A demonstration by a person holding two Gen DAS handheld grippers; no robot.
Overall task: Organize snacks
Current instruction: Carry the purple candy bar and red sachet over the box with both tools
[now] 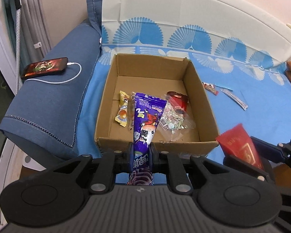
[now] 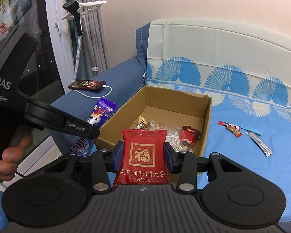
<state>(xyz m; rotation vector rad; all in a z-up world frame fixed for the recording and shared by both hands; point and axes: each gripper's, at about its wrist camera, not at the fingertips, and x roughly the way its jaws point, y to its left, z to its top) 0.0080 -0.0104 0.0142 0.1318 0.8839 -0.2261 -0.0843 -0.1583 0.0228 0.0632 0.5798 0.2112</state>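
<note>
An open cardboard box (image 1: 201, 104) (image 2: 206, 120) stands on the blue sofa cover. It holds a yellow snack pack (image 1: 123, 109), a dark red packet (image 1: 177, 102) (image 2: 189, 135) and a clear bag of small sweets (image 1: 171, 119). My left gripper (image 1: 141, 152) is shut on a long purple snack packet (image 1: 147, 116) (image 2: 100, 114) that leans over the box's near wall. My right gripper (image 2: 144, 154) is shut on a red square packet (image 2: 143, 155) (image 1: 240, 145), held just in front of the box's near right corner.
Loose on the cover right of the box lie a small red bar (image 2: 232, 129) (image 1: 210, 87), a blue strip (image 2: 251, 130) and a silver sachet (image 2: 259, 142) (image 1: 234, 98). A charging phone (image 1: 45, 69) (image 2: 87, 84) lies on the blue armrest. A phone stand (image 2: 79, 9) rises at the left.
</note>
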